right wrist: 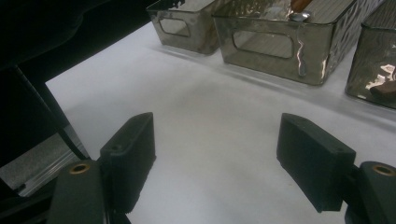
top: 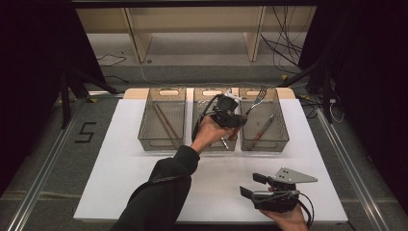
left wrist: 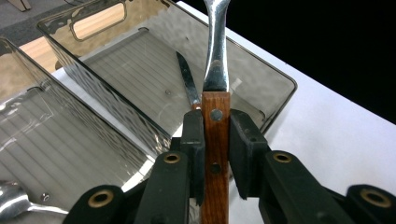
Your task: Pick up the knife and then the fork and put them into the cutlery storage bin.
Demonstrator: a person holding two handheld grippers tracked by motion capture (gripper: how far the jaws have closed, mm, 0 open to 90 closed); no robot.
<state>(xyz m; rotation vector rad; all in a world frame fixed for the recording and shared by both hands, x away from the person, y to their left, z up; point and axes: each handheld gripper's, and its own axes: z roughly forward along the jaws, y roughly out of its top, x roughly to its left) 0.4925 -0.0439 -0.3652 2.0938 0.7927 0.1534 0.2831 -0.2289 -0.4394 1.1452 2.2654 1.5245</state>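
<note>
While the fork is held aloft, the scene reads:
Left gripper (left wrist: pixel 216 140): clamped on the wooden handle of a fork (left wrist: pixel 216 70).
Fork position: tines up, above the right-hand bin (top: pixel 281 127), where a knife (left wrist: pixel 187 81) lies.
Right gripper (right wrist: pixel 217 158): jaws wide apart, holding nothing, low over the white table (right wrist: pixel 210 107).

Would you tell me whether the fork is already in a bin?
Not yet: the left gripper holds the fork by its wooden handle above the right bin.
</note>
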